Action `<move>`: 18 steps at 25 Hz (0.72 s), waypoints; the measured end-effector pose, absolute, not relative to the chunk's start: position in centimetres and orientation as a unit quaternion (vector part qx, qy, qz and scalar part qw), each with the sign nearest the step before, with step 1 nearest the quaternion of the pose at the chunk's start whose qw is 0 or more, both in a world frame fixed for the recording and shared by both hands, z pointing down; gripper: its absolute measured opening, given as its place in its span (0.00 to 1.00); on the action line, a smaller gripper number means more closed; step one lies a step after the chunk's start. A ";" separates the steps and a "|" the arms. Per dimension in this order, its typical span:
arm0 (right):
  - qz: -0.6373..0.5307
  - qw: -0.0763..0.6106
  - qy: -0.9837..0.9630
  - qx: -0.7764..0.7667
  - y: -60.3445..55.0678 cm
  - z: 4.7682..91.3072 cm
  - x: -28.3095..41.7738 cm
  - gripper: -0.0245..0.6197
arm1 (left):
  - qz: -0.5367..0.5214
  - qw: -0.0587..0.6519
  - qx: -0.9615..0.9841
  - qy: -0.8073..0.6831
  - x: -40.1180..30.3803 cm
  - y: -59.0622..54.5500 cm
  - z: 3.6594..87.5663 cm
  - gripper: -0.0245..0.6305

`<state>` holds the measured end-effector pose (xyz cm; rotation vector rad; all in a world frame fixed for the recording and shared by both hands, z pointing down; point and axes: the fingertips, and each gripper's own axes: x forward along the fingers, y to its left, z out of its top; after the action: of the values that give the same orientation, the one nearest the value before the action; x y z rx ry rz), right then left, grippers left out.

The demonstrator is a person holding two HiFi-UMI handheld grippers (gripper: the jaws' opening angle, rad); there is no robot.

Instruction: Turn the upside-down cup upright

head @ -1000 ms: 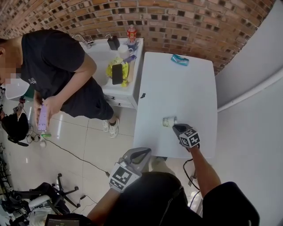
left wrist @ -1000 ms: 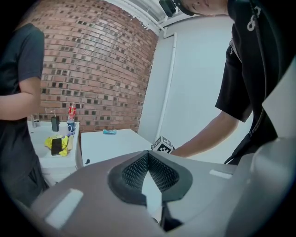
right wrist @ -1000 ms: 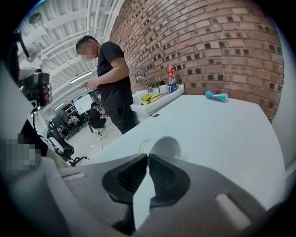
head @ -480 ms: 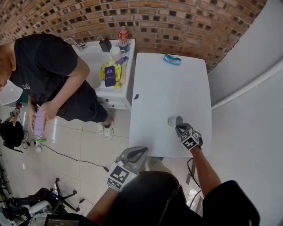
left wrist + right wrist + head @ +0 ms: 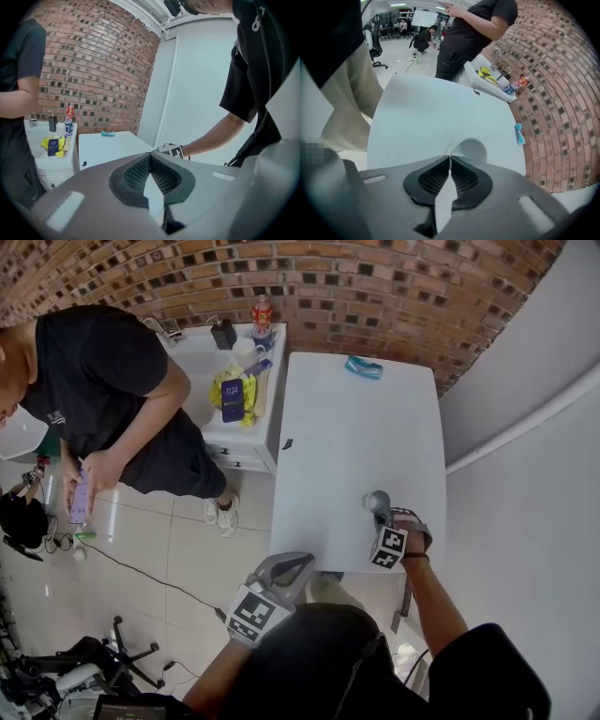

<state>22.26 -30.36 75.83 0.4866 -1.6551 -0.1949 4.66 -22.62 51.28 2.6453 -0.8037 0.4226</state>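
**Right tongs clamped on the cup's wall, left tongs closed on nothing**

The right tongs (image 5: 450, 157) have their ribbed pads pressed together on the thin wall of the cup (image 5: 468, 149), pinching it at the rim. The cup is small, pale and plain, with a round lip that curves away from the pads. It sits over the near right part of the white counter (image 5: 422, 112). I cannot tell whether it touches the surface or is tilted.

The left tongs (image 5: 150, 155) have their tips meeting, with nothing between them.

The right gripper view is the only one that shows the pinch on the rim. In the head view the cup is just a small greyish round shape ahead of the marker cube, and the grip itself is hidden. The head view does show the left tongs held off the counter, above the tiled floor (image 5: 187, 540) and close to the wearer's body. The left gripper view shows the right forearm and marker cube at the counter's near edge, but not the cup.

A teal object (image 5: 363, 367) lies at the counter's far end, near the brick wall (image 5: 394, 296). Beside the counter is a white sink cabinet (image 5: 234, 446), and a person in a black shirt (image 5: 103, 371) stands next to it.
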 end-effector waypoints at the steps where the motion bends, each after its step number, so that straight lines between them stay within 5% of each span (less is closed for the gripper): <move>1: -0.089 0.646 -0.727 0.215 -30.5 75.9 22.1 0.05 | 0.149 0.172 0.931 -0.286 4.6 -22.6 51.3 0.06; 18: -0.101 0.599 -0.752 0.256 -30.3 72.5 21.1 0.11 | 0.153 0.169 0.925 -0.305 4.5 -21.2 51.2 0.06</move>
<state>21.10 -30.27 72.53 0.5945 -1.7437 -0.2338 4.55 -21.22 51.22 2.6299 -0.8663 0.4350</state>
